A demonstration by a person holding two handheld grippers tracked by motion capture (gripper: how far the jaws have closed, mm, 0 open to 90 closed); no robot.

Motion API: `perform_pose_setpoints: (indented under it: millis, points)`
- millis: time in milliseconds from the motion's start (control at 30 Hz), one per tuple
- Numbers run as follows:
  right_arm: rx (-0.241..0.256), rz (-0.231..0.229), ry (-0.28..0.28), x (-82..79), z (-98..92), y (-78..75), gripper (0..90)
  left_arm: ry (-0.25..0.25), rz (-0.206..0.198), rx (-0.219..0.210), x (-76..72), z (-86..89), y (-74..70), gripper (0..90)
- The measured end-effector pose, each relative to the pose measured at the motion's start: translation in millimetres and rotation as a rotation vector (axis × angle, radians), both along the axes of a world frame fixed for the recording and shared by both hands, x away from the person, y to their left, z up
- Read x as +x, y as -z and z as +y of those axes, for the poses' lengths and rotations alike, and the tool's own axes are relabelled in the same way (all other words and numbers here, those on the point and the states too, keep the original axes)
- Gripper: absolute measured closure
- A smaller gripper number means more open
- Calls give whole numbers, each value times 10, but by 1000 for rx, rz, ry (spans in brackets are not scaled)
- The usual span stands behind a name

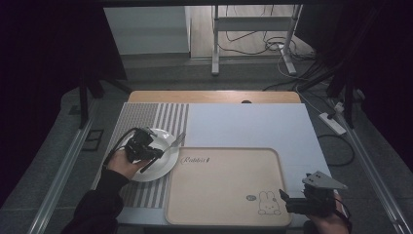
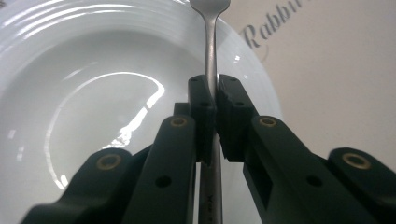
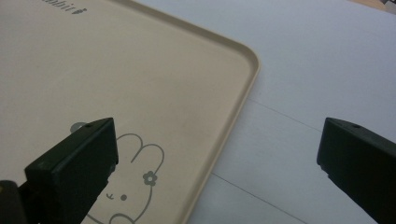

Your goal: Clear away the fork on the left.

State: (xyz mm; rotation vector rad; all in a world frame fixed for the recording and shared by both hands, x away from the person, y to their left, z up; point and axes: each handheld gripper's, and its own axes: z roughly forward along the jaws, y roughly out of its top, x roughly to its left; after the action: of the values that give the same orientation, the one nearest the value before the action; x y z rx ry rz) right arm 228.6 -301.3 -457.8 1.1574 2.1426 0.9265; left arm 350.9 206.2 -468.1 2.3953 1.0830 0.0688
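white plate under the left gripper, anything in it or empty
Empty apart from the metal fork that the left gripper clamps above it; the round white ceramic plate shows bare glossy bowl.

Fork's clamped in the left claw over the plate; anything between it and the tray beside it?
Nothing visible. The left claw grips the fork above the white plate, and the beige tray beside it lies bare.
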Motion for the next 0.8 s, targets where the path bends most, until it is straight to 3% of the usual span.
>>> perform_pose_setpoints:
  millis: [233,600,800]
  points:
    - [1,0,-2,-1,-1,-1,0,27,6,-11,-135,-178,22,842]
    - [1,-2,-3,-2,-1,-1,0,52,55,-52,-317,-494,104,842]
    - [-1,-1,-4,-3,0,-1,0,85,67,-52,-420,-717,139,841]
